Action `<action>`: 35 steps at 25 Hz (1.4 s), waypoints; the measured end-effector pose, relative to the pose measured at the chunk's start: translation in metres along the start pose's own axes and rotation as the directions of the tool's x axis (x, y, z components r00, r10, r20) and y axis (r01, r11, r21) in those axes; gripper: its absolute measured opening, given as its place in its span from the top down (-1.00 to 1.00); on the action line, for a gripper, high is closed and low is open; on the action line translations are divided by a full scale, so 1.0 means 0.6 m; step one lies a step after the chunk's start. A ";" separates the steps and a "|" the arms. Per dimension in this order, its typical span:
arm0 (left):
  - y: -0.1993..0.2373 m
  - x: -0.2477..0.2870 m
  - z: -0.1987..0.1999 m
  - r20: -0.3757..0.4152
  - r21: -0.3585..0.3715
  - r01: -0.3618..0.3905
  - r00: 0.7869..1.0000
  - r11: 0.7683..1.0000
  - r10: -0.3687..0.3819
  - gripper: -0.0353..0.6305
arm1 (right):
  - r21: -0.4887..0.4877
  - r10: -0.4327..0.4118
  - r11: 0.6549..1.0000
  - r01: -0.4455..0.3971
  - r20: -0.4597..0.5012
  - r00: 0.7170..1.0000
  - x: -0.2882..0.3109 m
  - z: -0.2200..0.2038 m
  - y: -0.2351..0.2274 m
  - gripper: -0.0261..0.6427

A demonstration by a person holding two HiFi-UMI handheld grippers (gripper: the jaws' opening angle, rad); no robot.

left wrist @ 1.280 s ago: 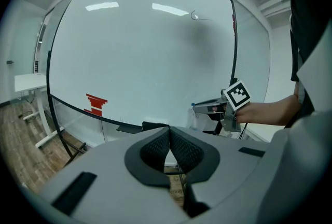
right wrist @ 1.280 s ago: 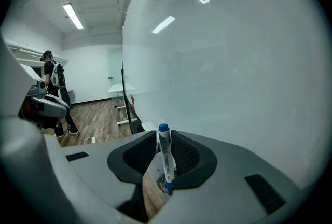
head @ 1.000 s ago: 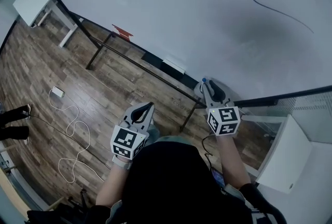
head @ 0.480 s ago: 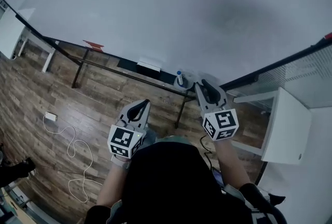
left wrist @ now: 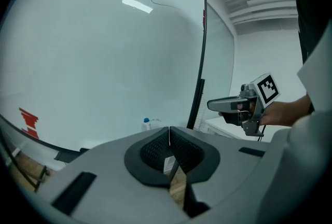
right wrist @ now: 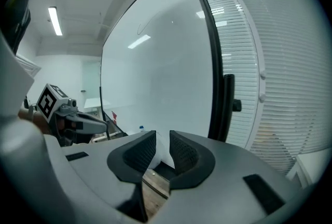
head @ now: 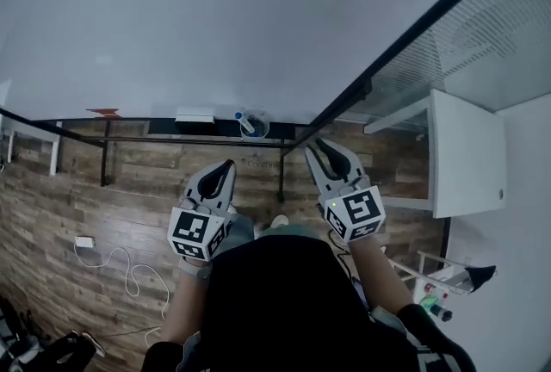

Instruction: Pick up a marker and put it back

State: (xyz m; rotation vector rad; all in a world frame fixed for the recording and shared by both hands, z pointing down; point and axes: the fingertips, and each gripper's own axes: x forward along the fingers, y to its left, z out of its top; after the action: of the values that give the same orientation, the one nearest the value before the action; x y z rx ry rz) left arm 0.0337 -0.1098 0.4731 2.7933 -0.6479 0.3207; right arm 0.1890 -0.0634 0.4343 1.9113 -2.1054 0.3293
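A wide whiteboard (head: pixel 258 26) fills the view. The left gripper (head: pixel 225 167) is pressed together and the right gripper (head: pixel 320 148) slightly spread, both empty. The blue-capped marker (head: pixel 241 117) stands in its holder (head: pixel 256 129), apart from both. It seems either put back or awaiting a forward reach.

Two grippers (head: pixel 225 165) (head: pixel 324 146), one marker (head: pixel 243 120), one whiteboard (head: pixel 258 26).

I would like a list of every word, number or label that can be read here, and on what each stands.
No readable text anywhere.
Patterned cubes on the left gripper and right gripper: square patterns only, no letters.
Red mark on the whiteboard: too blurred to read.
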 end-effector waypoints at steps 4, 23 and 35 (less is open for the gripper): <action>-0.039 0.033 0.004 -0.021 0.024 0.077 0.997 0.997 -0.076 0.83 | 0.037 -0.074 0.997 0.075 -0.004 0.997 -0.053 -0.016 -0.032 0.61; -0.193 0.133 0.021 -0.084 0.136 0.328 0.944 0.935 -0.319 0.83 | 0.141 -0.248 0.958 0.248 -0.017 0.968 -0.194 -0.085 -0.116 0.65; -0.229 0.127 0.020 -0.110 0.173 0.383 0.923 0.907 -0.369 0.83 | 0.175 -0.256 0.951 0.254 -0.013 0.967 -0.210 -0.099 -0.115 0.66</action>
State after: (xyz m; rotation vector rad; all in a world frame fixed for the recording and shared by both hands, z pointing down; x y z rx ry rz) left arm 0.1651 -0.0245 0.4553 2.9870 -0.0514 0.4243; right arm 0.2720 0.0680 0.4442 2.2589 -1.8567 0.4621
